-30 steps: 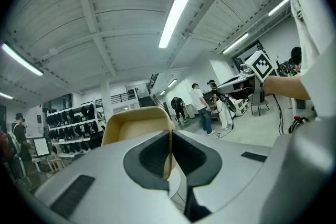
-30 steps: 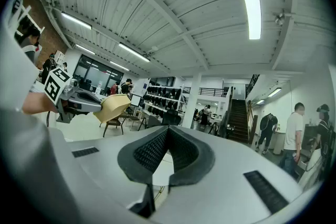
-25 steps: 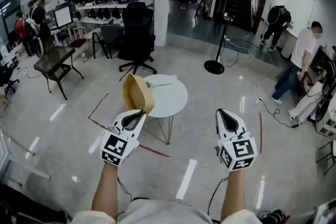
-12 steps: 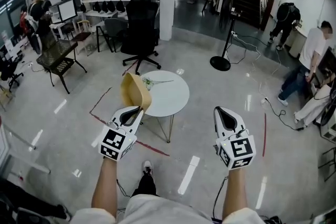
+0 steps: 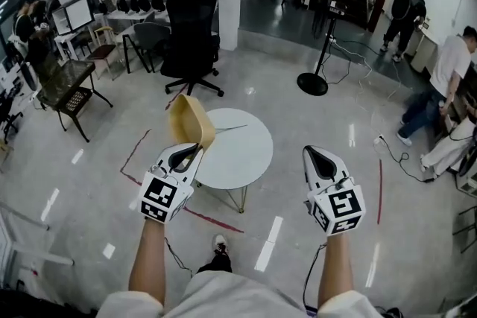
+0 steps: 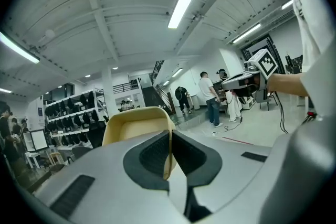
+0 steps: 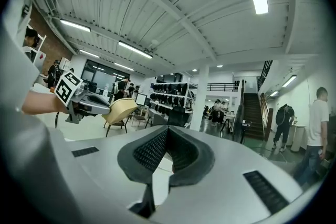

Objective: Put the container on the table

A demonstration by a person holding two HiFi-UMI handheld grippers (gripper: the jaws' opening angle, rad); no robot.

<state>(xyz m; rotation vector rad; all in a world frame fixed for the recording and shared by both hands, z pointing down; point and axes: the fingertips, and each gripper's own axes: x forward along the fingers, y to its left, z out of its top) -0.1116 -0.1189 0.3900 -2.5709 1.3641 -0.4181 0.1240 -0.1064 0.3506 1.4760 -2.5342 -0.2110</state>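
A tan, shallow container [image 5: 189,121] hangs tilted on edge over the left rim of the round white table [image 5: 242,156]. My left gripper [image 5: 195,150] is shut on its rim. In the left gripper view the container's rim [image 6: 137,122] stands up between the dark pads [image 6: 155,155], which press on it. My right gripper [image 5: 314,153] floats to the right of the table, level with the left one, jaws shut and nothing between them. The right gripper view shows its pads [image 7: 152,150] together, and the left gripper with the container [image 7: 119,109] off to the left.
A black office chair [image 5: 191,41] stands beyond the table, and a pole on a round black base [image 5: 312,83] is at the back right. Red tape lines [image 5: 211,219] cross the polished floor. A dark side table [image 5: 63,89] is at the left; people stand at the right [image 5: 447,74].
Both grippers have travelled forward together. The white table has come nearer and now lies just under and ahead of them. The container stays in the left gripper.
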